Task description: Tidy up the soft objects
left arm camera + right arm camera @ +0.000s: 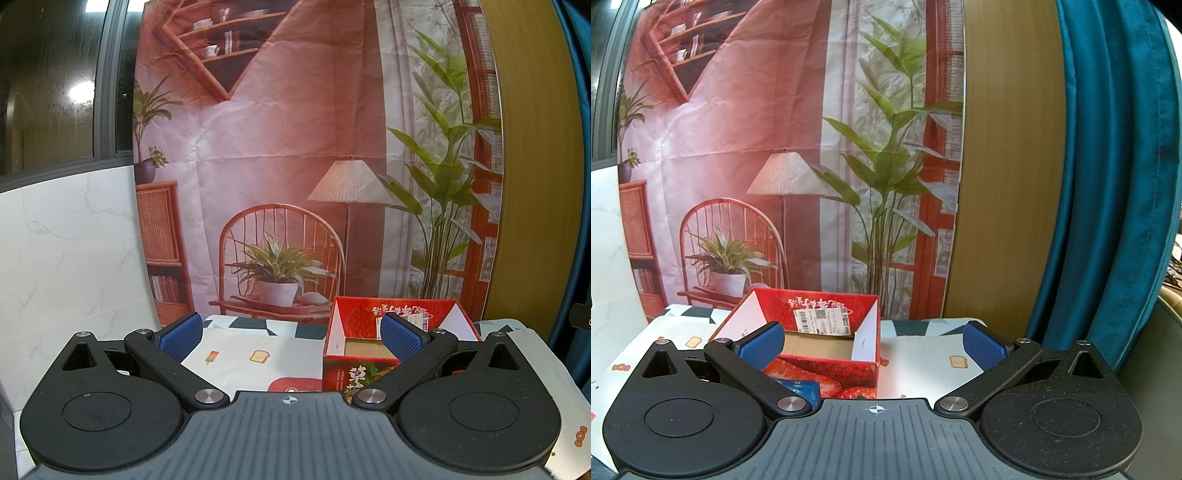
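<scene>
Both grippers, left gripper point(291, 338) and right gripper point(873, 345), hover with fingers spread wide and empty above the printed tablecloth point(236, 354); no soft objects are visible, only the open strawberry carton point(827, 332), probably light, thin-walled, best gripped by its rim

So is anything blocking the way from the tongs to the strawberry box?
Nothing visible does. Both tongs, left and right, are open and empty, and the red strawberry box stands open-topped on the tablecloth just ahead. No soft objects show.
</scene>
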A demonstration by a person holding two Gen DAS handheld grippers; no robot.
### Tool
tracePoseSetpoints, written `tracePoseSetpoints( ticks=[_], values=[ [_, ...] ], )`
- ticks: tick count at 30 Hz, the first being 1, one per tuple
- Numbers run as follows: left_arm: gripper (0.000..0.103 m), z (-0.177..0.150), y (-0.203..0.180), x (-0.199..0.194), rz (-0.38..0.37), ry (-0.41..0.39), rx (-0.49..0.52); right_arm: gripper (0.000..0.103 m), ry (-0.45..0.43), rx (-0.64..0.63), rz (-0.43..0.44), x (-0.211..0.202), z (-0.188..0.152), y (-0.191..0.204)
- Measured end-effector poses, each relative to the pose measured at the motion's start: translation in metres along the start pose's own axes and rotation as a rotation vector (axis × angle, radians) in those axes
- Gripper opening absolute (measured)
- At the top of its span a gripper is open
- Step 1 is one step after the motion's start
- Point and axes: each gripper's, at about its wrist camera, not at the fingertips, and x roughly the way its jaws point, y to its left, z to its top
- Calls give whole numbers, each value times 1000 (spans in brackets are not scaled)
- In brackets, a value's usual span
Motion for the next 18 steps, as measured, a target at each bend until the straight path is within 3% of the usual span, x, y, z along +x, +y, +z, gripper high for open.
tracePoseSetpoints(
  ticks=[7,11,18],
  values=[
    [103,-14,-2,10,-6,6,-11,103,-7,5,11,2,-8,3],
    [103,-21,-4,22,-30,51,-36,103,-19,46,48,10,-24,-1],
    [103,-51,-11,59,-14,94,78,103,35,87,96,54,-48,2]
  ],
)
